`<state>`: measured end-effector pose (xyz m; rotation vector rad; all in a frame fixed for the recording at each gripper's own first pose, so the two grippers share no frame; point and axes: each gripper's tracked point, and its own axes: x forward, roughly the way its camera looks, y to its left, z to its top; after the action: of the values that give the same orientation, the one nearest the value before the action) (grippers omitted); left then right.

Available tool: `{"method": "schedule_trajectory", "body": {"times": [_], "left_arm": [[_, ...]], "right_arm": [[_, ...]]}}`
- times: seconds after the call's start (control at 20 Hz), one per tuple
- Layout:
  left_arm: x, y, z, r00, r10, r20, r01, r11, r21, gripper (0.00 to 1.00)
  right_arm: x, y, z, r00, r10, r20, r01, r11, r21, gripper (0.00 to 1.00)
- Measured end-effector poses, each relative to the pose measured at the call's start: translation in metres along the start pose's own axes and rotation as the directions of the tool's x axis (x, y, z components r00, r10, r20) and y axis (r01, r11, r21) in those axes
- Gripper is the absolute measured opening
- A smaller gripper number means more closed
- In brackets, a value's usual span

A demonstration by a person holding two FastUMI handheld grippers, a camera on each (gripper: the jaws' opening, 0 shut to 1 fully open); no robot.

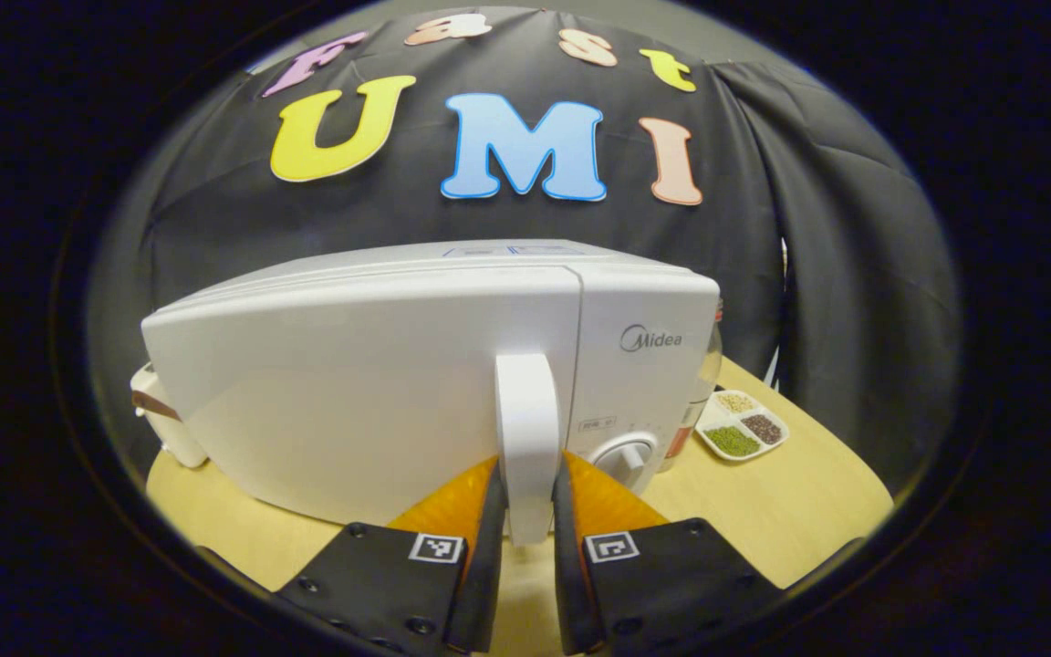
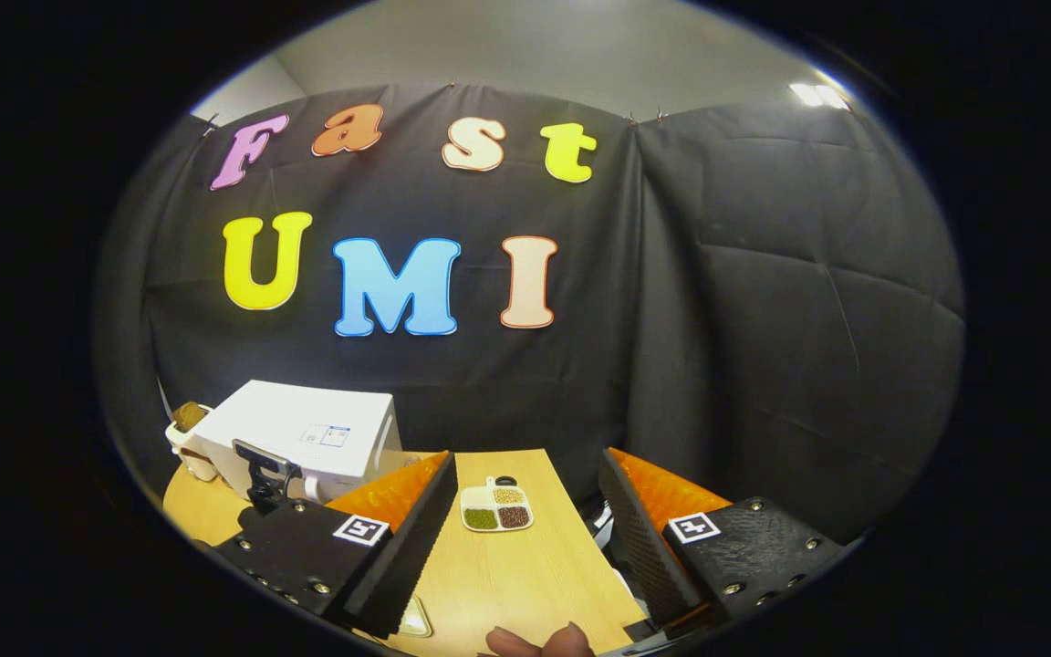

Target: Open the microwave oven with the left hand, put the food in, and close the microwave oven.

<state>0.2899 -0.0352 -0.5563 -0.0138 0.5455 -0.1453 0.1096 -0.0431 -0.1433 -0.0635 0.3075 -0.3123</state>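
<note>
Two fingers of my left claw (image 1: 525,511) pinch the microwave's upright door handle (image 1: 526,429), low on its length, door still shut. The microwave (image 1: 379,383) sits on the counter (image 1: 763,502), dead ahead at twelve o'clock. It looks rigid, smooth plastic, likely slippery, so I'd keep the grip square and pull steadily; the oven seems heavy enough to stay put. My right claw (image 2: 525,538) hangs wide open, empty, the sectioned food tray (image 2: 496,507) at twelve o'clock.
</note>
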Motion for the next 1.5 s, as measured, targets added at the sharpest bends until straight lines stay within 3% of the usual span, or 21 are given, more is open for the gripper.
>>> {"method": "schedule_trajectory", "body": {"times": [0.3, 0.6, 1.2, 1.35, 1.5], "left_arm": [[-0.004, 0.000, 0.001, 0.999, 0.004, 0.039, -0.005, 1.000, 0.020, 0.21], [-0.004, -0.001, -0.001, 0.999, -0.051, 0.015, 0.049, 0.995, 0.086, 0.21], [-0.009, -0.002, -0.005, 0.997, -0.034, -0.069, 0.041, 0.993, 0.114, 0.21], [-0.048, 0.002, -0.022, 0.998, 0.006, -0.060, -0.002, 0.998, 0.067, 0.21], [-0.108, 0.018, -0.046, 0.999, 0.039, -0.036, -0.036, 0.995, 0.094, 0.20]], "right_arm": [[-0.028, 0.001, 0.000, 0.999, 0.028, 0.035, -0.029, 0.999, 0.023, 0.96], [-0.053, 0.000, -0.008, 0.998, 0.044, 0.039, -0.046, 0.997, 0.060, 0.95], [-0.095, -0.033, -0.021, 0.997, 0.035, 0.071, -0.042, 0.994, 0.101, 0.96], [-0.103, -0.053, -0.028, 0.997, 0.048, 0.068, -0.055, 0.993, 0.102, 0.95], [-0.109, -0.066, -0.036, 0.995, 0.080, 0.064, -0.086, 0.990, 0.107, 0.95]]}}
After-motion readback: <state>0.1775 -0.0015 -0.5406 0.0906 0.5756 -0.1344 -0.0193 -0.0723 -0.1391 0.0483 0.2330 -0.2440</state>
